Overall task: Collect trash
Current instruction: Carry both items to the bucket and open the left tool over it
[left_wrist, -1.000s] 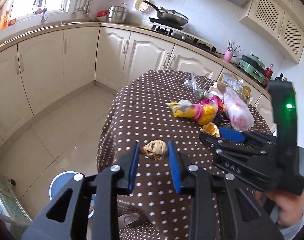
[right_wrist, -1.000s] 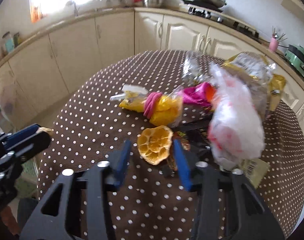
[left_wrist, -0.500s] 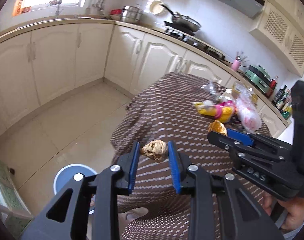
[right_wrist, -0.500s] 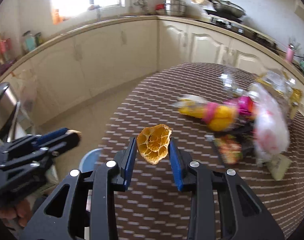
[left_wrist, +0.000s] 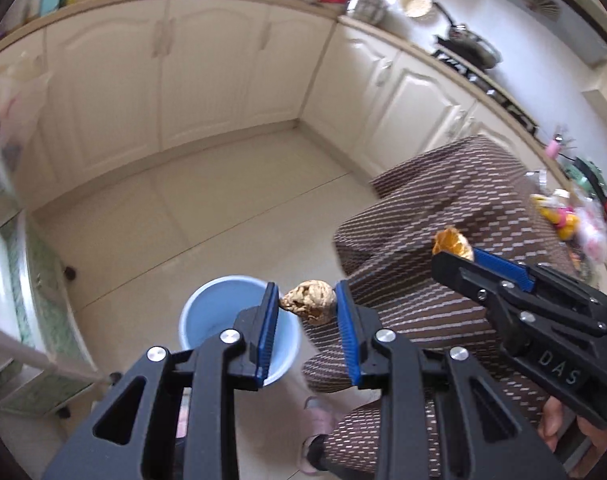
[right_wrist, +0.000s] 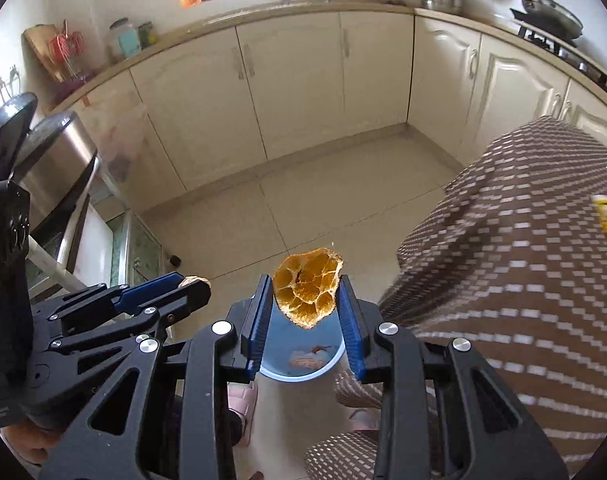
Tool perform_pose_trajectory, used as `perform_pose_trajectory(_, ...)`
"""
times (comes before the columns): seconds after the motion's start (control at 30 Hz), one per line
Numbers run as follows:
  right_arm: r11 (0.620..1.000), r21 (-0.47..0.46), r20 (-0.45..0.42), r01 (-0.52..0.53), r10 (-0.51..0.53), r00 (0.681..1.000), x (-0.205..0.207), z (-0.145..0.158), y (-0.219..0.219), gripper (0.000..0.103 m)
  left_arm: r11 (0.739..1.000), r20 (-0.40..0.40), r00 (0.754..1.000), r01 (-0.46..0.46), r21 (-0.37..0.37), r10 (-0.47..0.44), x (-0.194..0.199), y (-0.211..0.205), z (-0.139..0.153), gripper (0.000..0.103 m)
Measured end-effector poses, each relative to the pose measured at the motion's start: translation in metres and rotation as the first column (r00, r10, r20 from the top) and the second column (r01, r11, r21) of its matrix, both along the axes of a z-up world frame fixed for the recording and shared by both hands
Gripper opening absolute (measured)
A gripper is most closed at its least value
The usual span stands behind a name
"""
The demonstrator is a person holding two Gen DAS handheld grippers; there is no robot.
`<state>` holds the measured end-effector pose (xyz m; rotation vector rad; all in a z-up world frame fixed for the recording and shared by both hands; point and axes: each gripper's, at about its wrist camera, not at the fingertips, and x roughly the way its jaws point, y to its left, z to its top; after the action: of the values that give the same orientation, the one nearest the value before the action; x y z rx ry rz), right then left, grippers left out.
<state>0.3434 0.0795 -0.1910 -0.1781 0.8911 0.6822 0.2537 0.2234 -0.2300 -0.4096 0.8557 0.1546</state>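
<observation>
My left gripper (left_wrist: pixel 306 304) is shut on a brown crumpled lump of trash (left_wrist: pixel 309 301), held just right of a light blue bin (left_wrist: pixel 211 312) that stands on the floor. My right gripper (right_wrist: pixel 305 298) is shut on an orange peel (right_wrist: pixel 306 293) and hovers over the same blue bin (right_wrist: pixel 303 364), which holds some scraps. The left wrist view also shows the right gripper (left_wrist: pixel 463 258) at the right with the orange peel (left_wrist: pixel 451 242). In the right wrist view the left gripper (right_wrist: pixel 191 282) shows at the left.
A table under a brown dotted cloth (left_wrist: pixel 463 208) fills the right, with more trash (left_wrist: pixel 563 216) on it. Cream cabinets (right_wrist: pixel 295 76) line the far walls. A metal pedal bin (right_wrist: pixel 55 160) and a rack stand left. Pink slippers (right_wrist: pixel 243 400) show on the tiled floor.
Both grippers have swung left off the table and downward with their trash. The blue bin has come in under and beside them.
</observation>
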Motion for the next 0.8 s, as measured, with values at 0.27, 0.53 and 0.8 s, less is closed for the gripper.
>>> perform_pose_trajectory(0.27,1.000,-0.004,0.003,0.029,-0.029,1.000,0.005,-0.030,0.026,0.031,0.998,-0.064,0.997,-0.051,-0.033,0.048,0.030,0.033,-0.038,0.029)
perform_pose_trajectory(0.53,0.999,-0.006,-0.013,0.051,-0.051,0.999,0.015,-0.043,0.027,0.031,0.997,-0.045,0.997,-0.062,-0.045,0.060,0.035,0.038,-0.042,0.053)
perform_pose_trajectory(0.8,0.999,-0.012,-0.028,0.041,-0.042,0.999,0.014,-0.047,0.035,0.031,0.997,-0.061,0.996,-0.061,-0.052,0.058,0.027,0.034,-0.044,0.054)
